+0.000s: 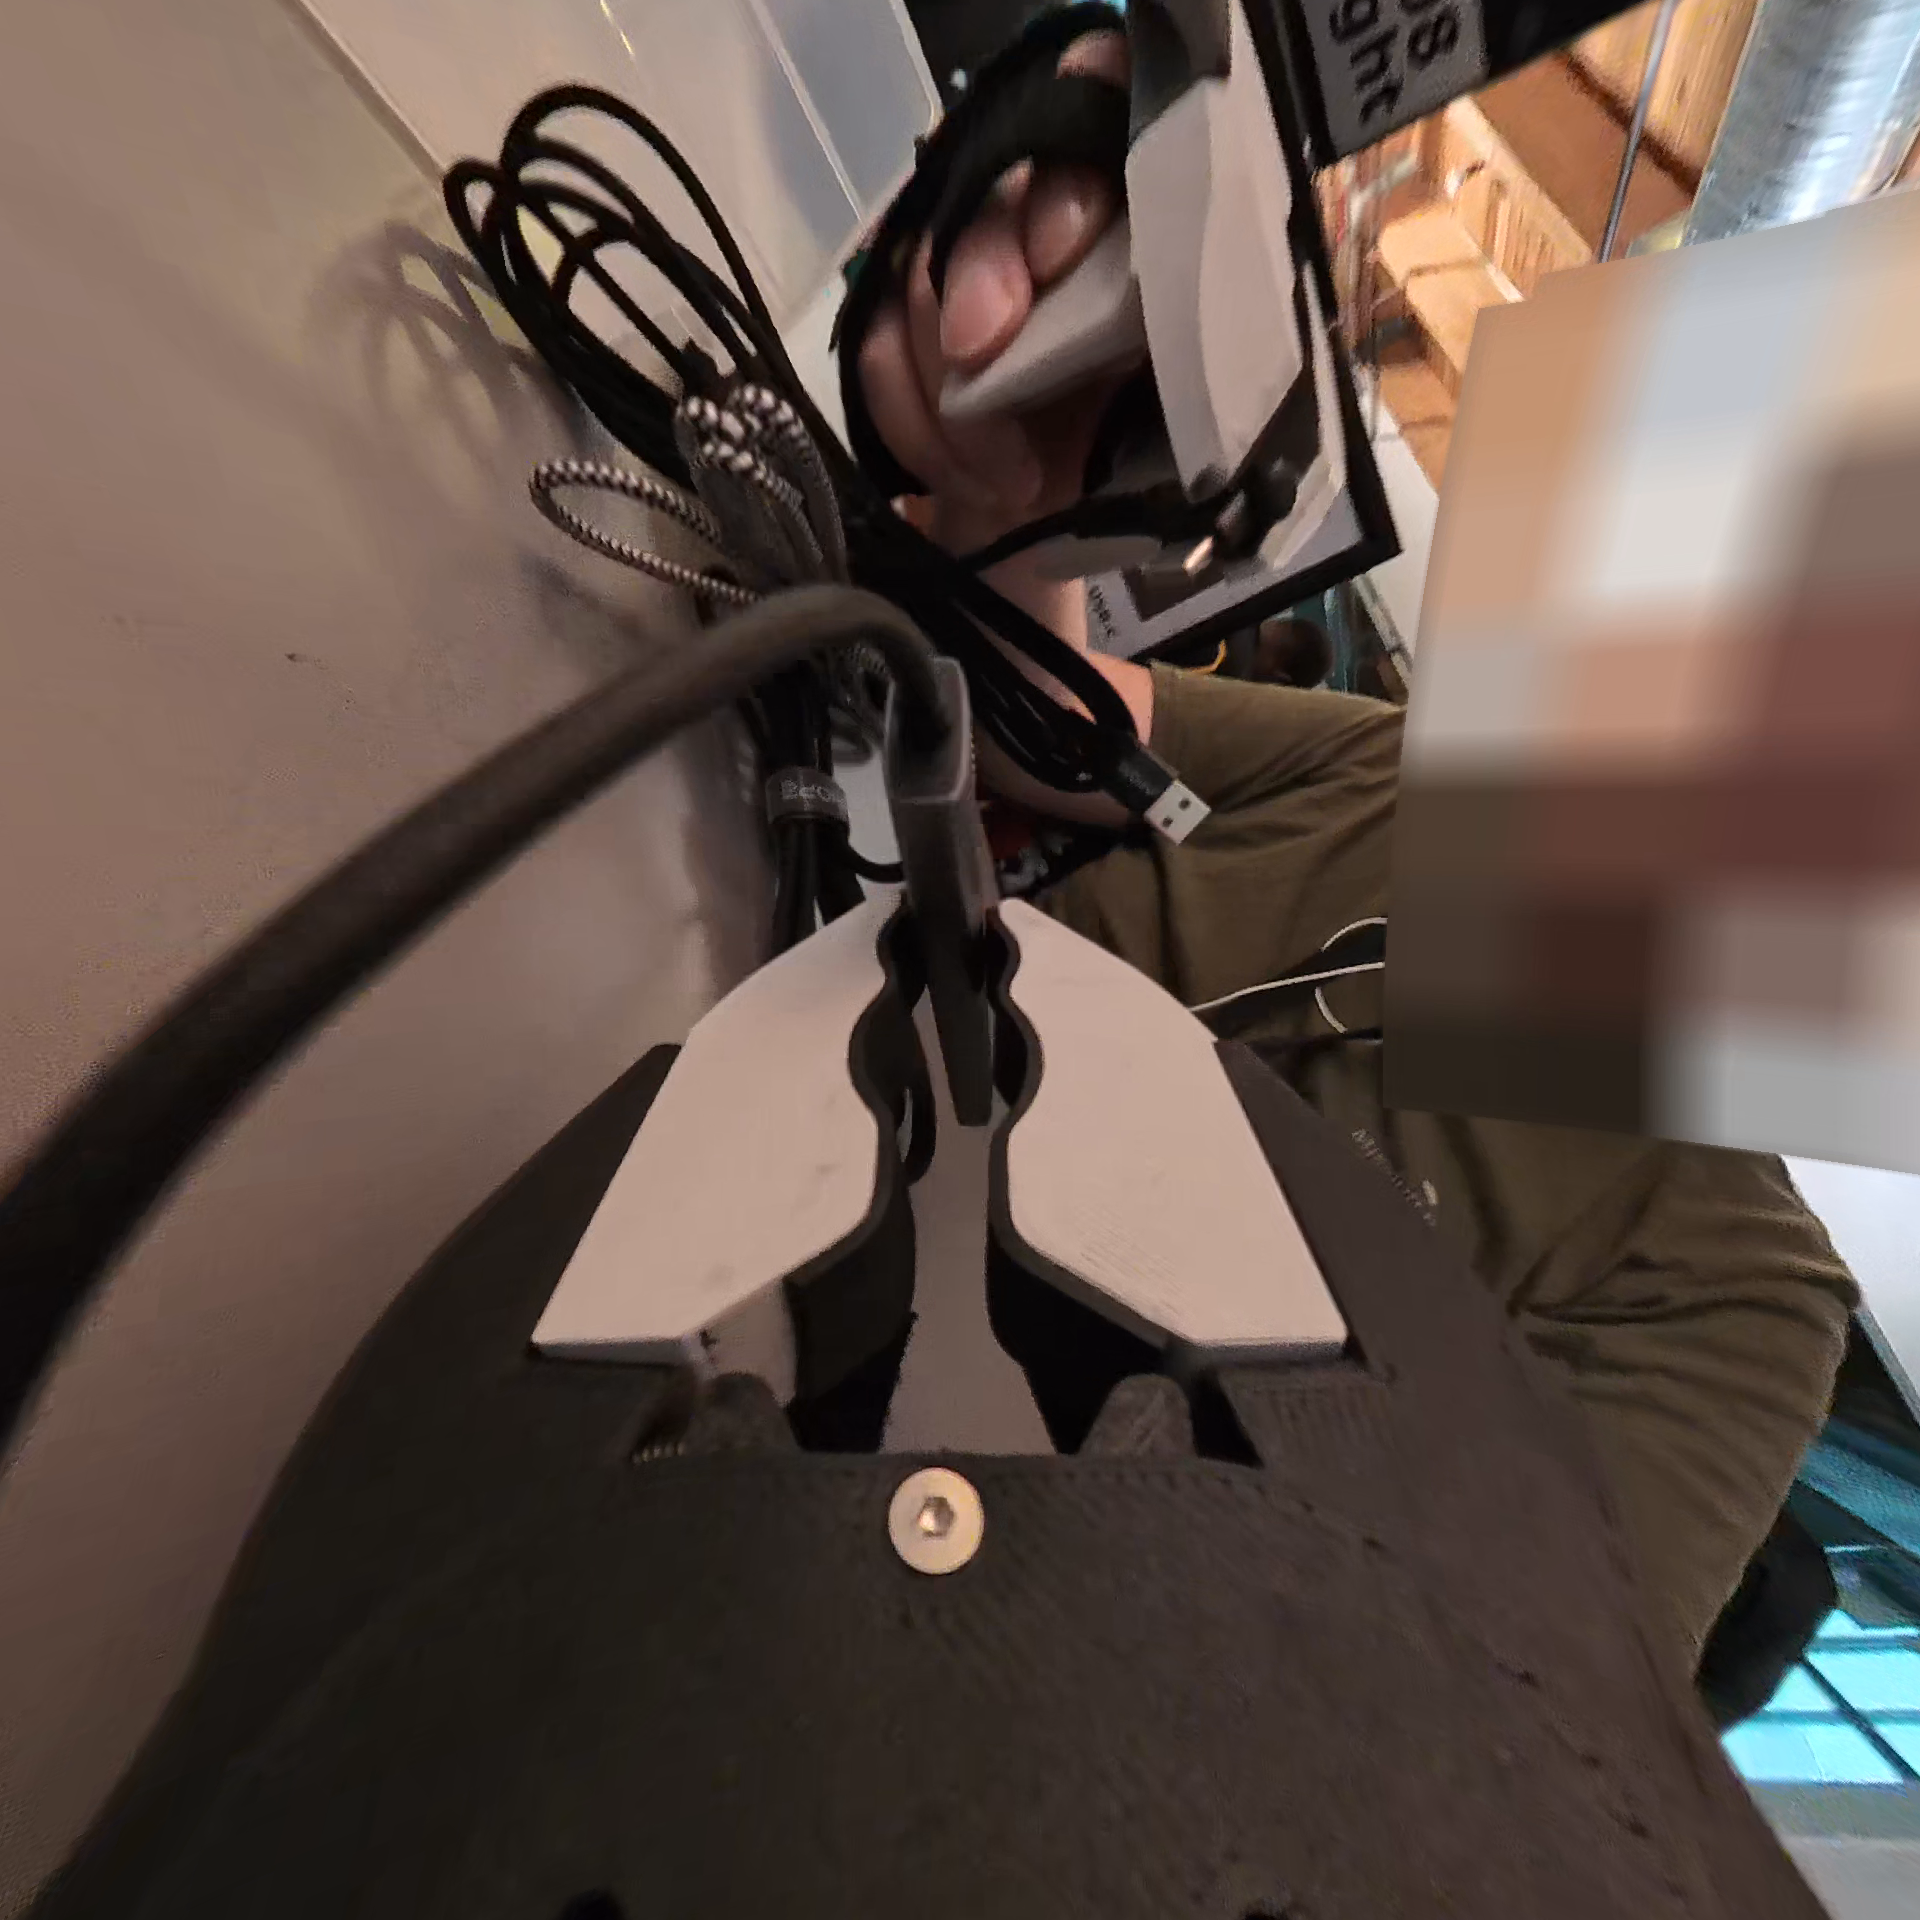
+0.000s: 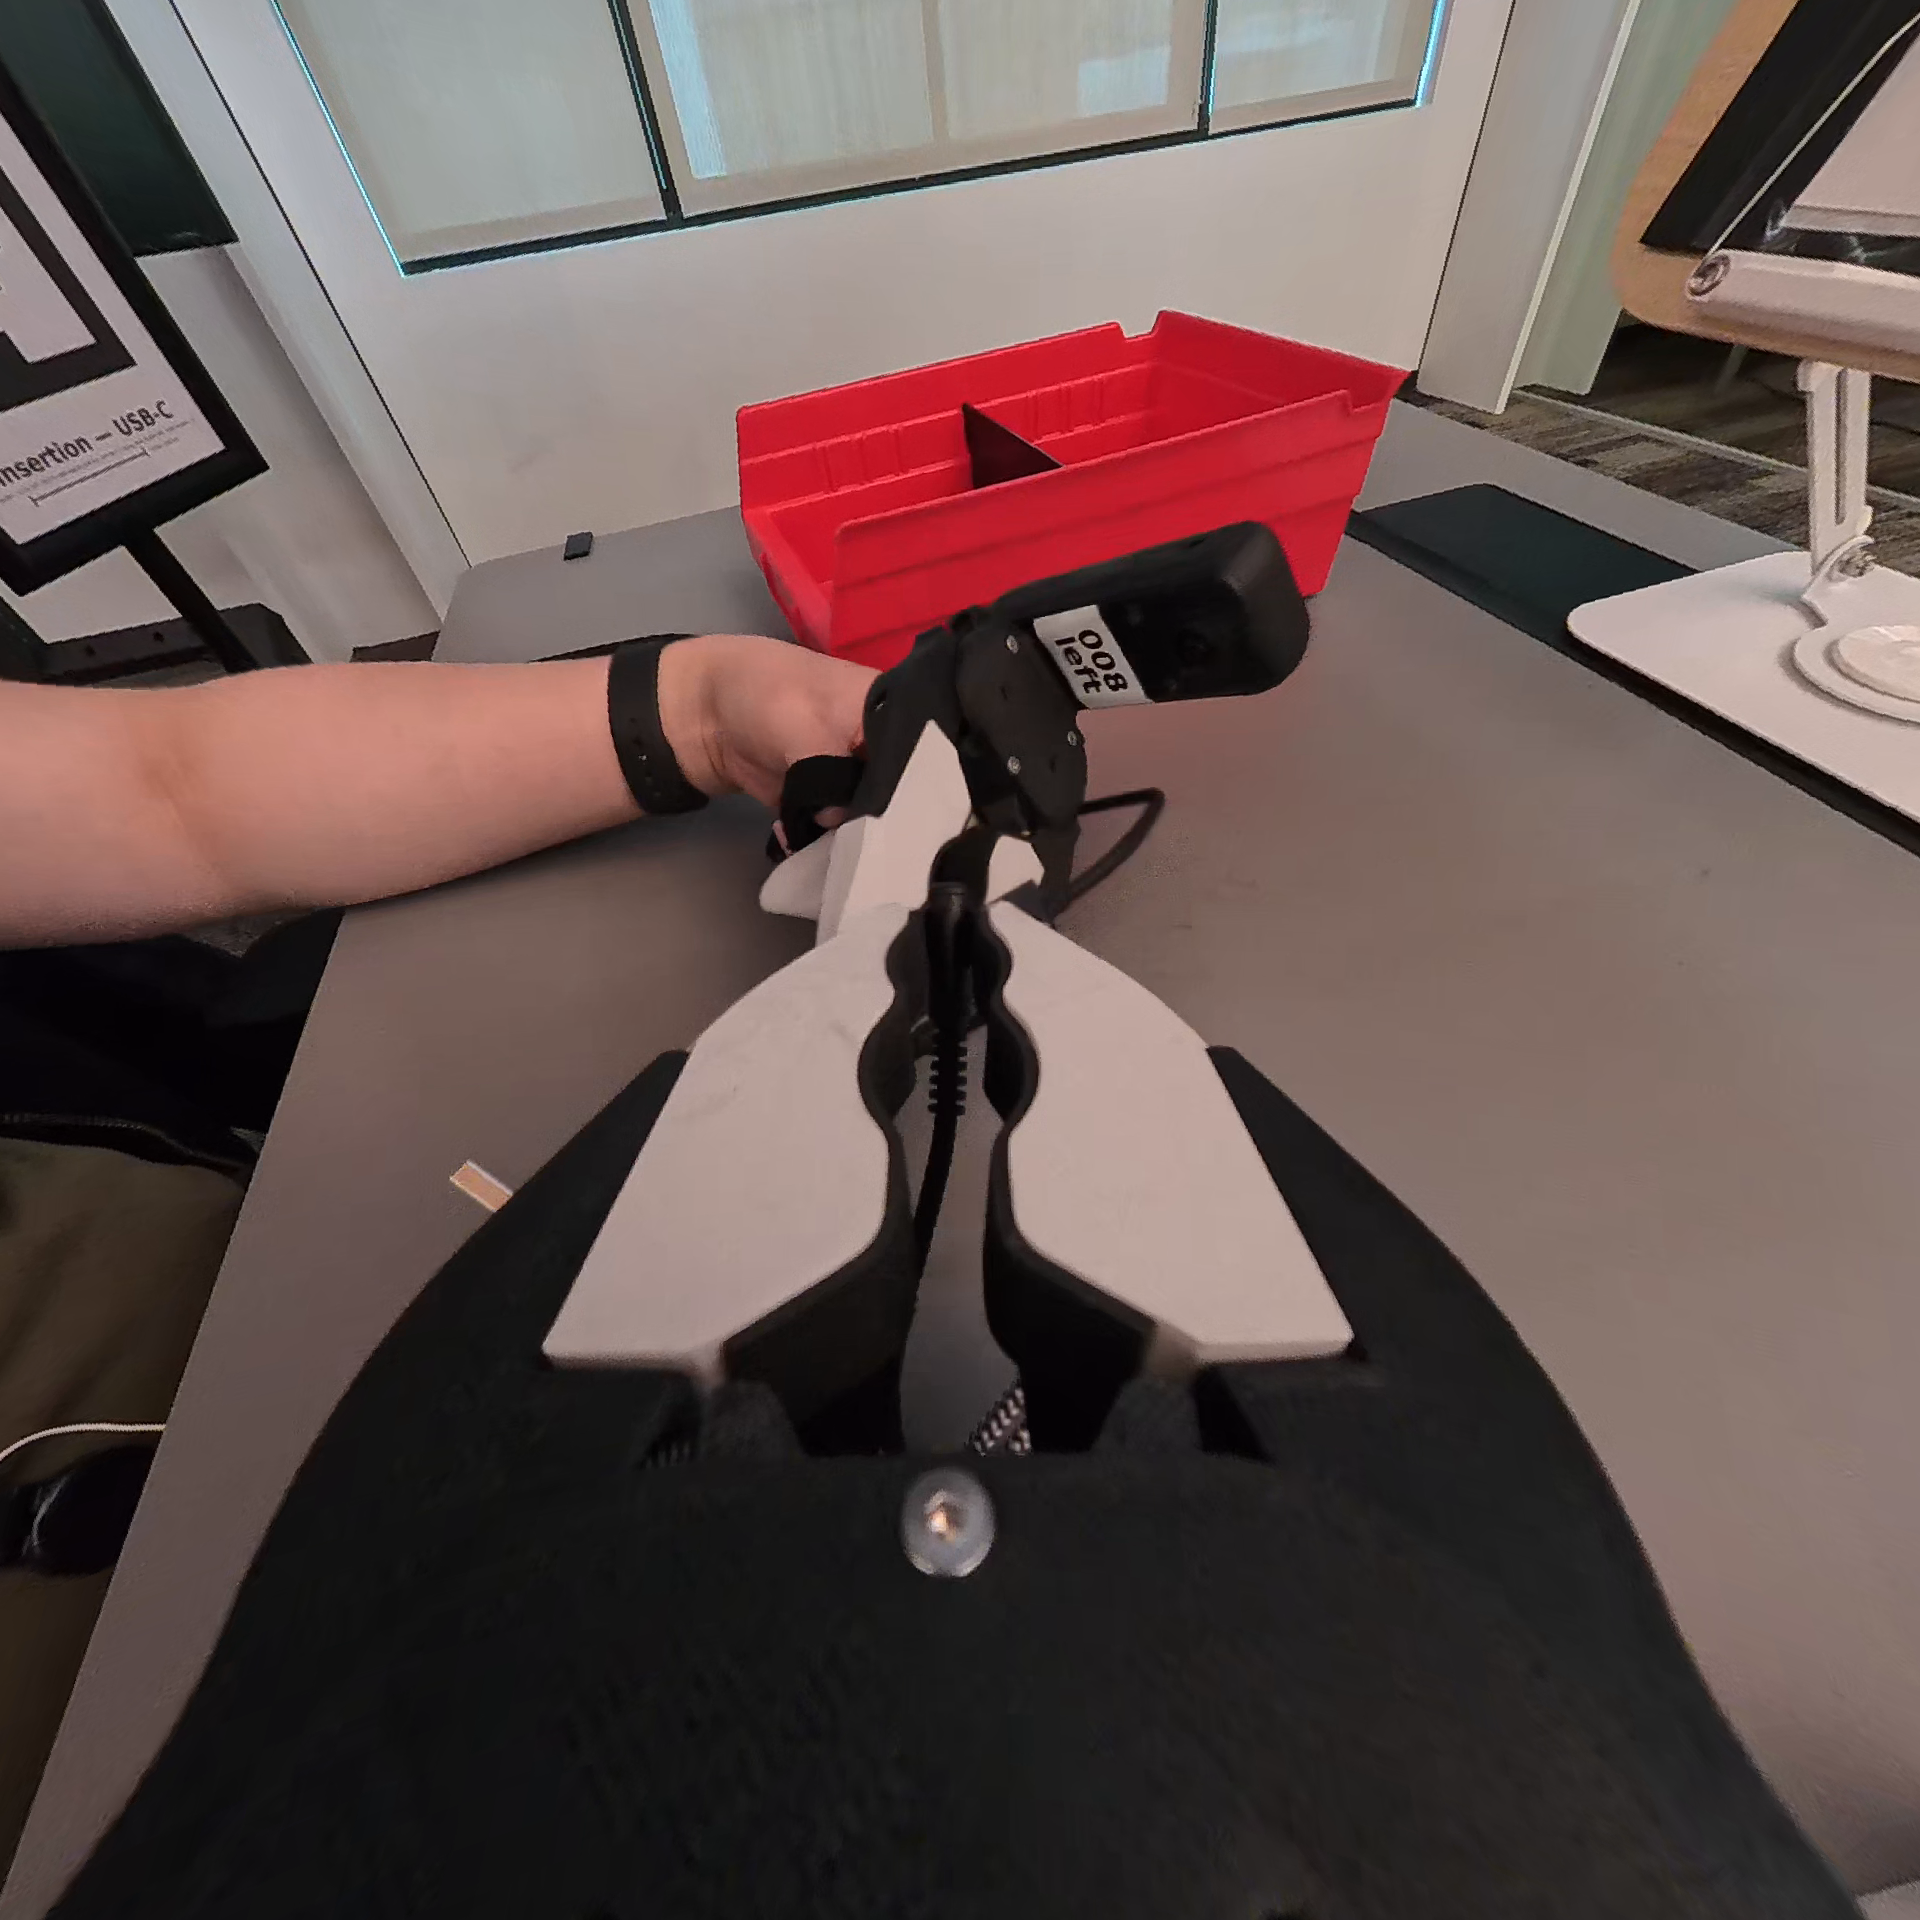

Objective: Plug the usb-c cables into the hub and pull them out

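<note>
Left wrist view. Left gripper (image 1: 948, 940): white fingers (image 1: 769, 1122) closed on a flat dark grey hub (image 1: 940, 873), pinched edge-on between the tips. The hub's thick dark lead (image 1: 416, 862) curves from its far end off to the lower left. Beyond the hub: a bundle of cables (image 1: 665, 416) hanging together, several black loops and one black-and-white braided; a black cable with a silver USB-A plug (image 1: 1174, 810) points right. Grey table (image 1: 208, 520) fills the left side. Above, a hand (image 1: 987, 343) wrapped around the right gripper's handle. Olive sleeve (image 1: 1299, 831) at right.

Right wrist view. Right gripper (image 2: 951, 935): white fingers (image 2: 1132, 1122) pressed onto a black cable plug (image 2: 948, 997), ribbed strain relief between them, cord trailing back toward the camera. The plug's tip meets the left gripper (image 2: 977, 862) just ahead; whether it is seated in the hub cannot be told, the contact being hidden. A forearm with a black wristband (image 2: 649, 727) reaches in from the left, holding the left gripper. Red bin (image 2: 1060, 540) with a black divider stands behind on the grey table (image 2: 1455, 1039). Framed sign on a stand (image 2: 94, 416) at far left; white stand base (image 2: 1745, 634) at right.
</note>
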Motion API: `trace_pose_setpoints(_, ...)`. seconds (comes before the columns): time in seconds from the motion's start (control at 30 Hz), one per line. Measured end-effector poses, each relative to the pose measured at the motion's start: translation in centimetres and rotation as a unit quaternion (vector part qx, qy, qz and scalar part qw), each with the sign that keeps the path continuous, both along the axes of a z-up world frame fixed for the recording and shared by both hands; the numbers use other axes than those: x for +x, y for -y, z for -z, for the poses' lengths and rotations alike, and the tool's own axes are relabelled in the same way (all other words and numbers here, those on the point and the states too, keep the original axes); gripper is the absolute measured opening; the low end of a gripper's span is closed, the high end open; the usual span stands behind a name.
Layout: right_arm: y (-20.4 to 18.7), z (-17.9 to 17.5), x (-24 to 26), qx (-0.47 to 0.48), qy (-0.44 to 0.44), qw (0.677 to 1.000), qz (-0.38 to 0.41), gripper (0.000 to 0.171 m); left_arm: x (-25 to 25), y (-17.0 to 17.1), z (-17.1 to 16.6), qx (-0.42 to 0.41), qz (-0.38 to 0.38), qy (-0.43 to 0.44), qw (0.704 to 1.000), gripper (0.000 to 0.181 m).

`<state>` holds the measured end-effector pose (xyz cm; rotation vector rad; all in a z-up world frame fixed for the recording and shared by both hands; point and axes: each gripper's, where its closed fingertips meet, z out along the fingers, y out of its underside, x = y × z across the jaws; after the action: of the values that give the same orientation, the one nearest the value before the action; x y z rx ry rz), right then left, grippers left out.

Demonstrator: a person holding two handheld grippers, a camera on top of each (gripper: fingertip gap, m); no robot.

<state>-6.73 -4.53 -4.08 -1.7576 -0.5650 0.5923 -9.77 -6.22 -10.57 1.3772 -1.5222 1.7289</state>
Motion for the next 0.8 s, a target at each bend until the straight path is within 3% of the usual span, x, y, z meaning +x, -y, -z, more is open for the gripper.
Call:
trace_pose_setpoints(0.17, 0.1, -1.1, 0.7, 0.006, -0.038, 0.999, 0.008, 0.008, 1.0, -1.9, -0.3, 0.097, -0.080, 0.019, 0.992, 0.009)
trace_pose_setpoints(0.43, 0.6, -5.4, 3.2, 0.107, -0.088, 0.988, 0.065, 0.008, -2.2, -6.6, -5.6, 0.271, -0.221, 0.036, 0.936, 0.009)
trace_pose_setpoints(0.57, 1.7, -8.7, 5.1, 0.175, -0.123, 0.973, 0.091, 0.008, -4.1, -8.4, -7.9, 0.291, -0.279, 0.052, 0.914, 0.009)
trace_pose_setpoints(0.7, 3.5, -11.6, 4.3, 0.183, -0.161, 0.970, -0.018, 0.008, -4.8, -11.1, -10.4, 0.306, -0.349, 0.060, 0.884, 0.009)
trace_pose_setpoints(0.8, 2.9, -9.3, 1.8, 0.096, -0.092, 0.987, -0.086, 0.008, -4.1, -11.9, -12.8, 0.305, -0.369, 0.080, 0.874, 0.009)
